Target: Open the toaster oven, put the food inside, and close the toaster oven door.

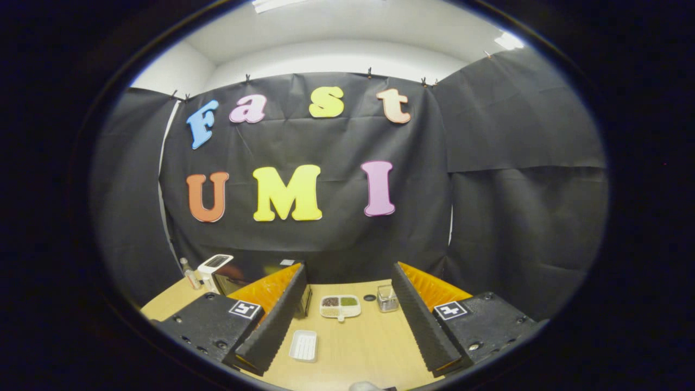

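My gripper (348,274) is held above the wooden table (358,353), open wide with nothing between its fingers. A dark toaster oven (236,279) stands at the table's back left, mostly hidden behind the left finger (277,320); I cannot make out how its door stands. Between the fingers and beyond their tips lies a white divided dish (340,306) holding dark and green food. A small empty white tray (304,345) lies closer, just right of the left finger.
A white device (214,263) sits on top of the oven and a small bottle (190,274) stands to its left. A small ribbed clear container (386,298) and a dark round cap (370,297) stand right of the dish. Black cloth walls close the back.
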A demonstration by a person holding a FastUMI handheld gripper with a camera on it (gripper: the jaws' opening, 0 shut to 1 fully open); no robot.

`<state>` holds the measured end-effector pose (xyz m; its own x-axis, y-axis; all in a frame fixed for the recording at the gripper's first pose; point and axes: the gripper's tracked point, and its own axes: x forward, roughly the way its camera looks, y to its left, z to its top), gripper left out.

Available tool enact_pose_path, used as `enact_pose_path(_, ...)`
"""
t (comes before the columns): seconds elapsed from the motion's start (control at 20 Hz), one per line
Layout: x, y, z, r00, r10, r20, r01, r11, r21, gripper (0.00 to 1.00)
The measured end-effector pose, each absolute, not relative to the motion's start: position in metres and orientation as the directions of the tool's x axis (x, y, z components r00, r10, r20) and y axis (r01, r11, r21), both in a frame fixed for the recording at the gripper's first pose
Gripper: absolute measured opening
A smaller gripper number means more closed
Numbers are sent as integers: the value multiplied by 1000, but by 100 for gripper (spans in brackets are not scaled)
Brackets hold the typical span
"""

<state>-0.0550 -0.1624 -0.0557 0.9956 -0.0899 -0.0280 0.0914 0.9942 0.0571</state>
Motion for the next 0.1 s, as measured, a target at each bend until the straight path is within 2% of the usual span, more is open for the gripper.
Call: enact_pose_path(0.1, -54, -165, -59, 994, -102, -32, 104, 993, 47, 100)
